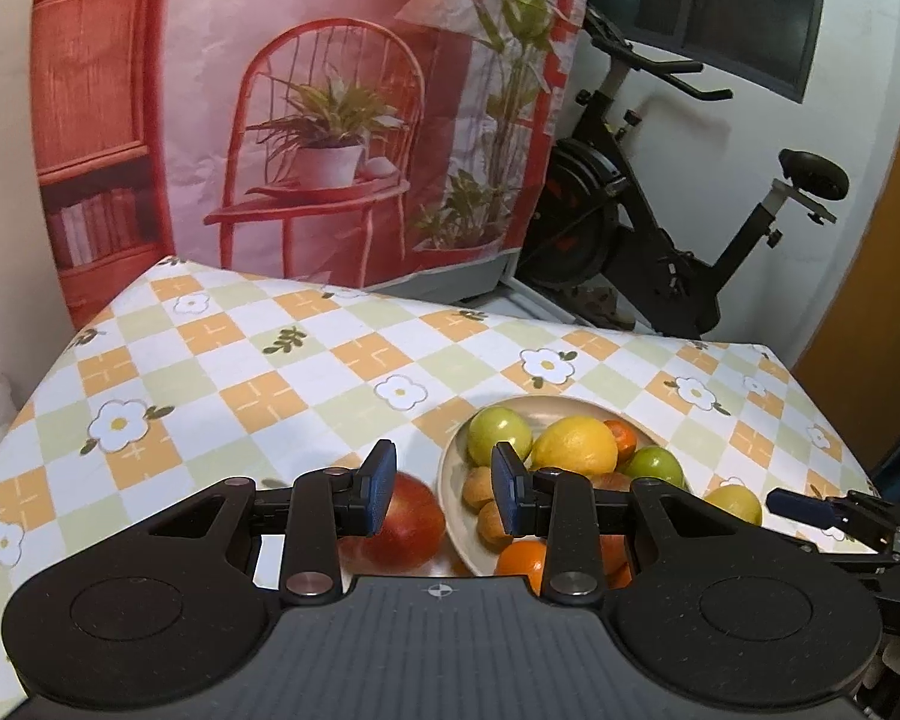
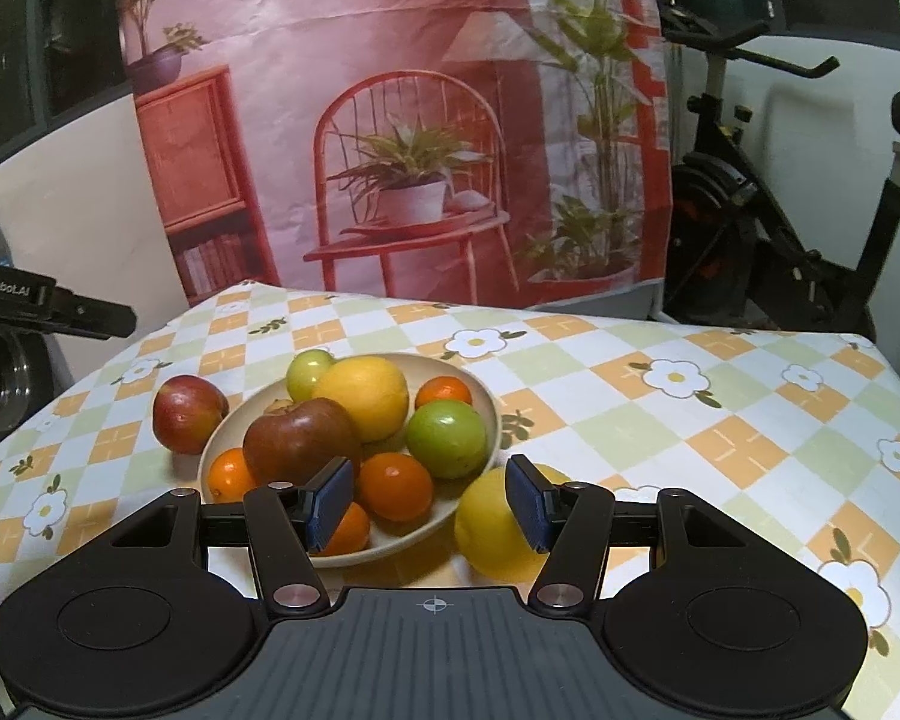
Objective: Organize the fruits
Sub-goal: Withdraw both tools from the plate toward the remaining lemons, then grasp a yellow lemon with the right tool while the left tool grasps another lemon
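Note:
A beige bowl [image 2: 486,414] on the checked tablecloth holds a dark red apple [image 2: 300,441], a lemon [image 2: 366,396], green fruits [image 2: 447,438] and oranges [image 2: 396,486]. A red apple [image 2: 189,414] lies on the cloth left of the bowl; it also shows in the left wrist view [image 1: 408,525]. A yellow lemon [image 2: 489,525] lies on the cloth right of the bowl. My right gripper [image 2: 432,501] is open, its right pad beside this lemon. My left gripper [image 1: 444,486] is open above the red apple and the bowl's rim [image 1: 450,480].
The table [image 1: 240,372] wears a flowered checked cloth. A printed backdrop [image 1: 330,120] hangs behind it. An exercise bike [image 1: 660,222] stands at the back right. The right gripper's tip shows in the left wrist view [image 1: 810,507].

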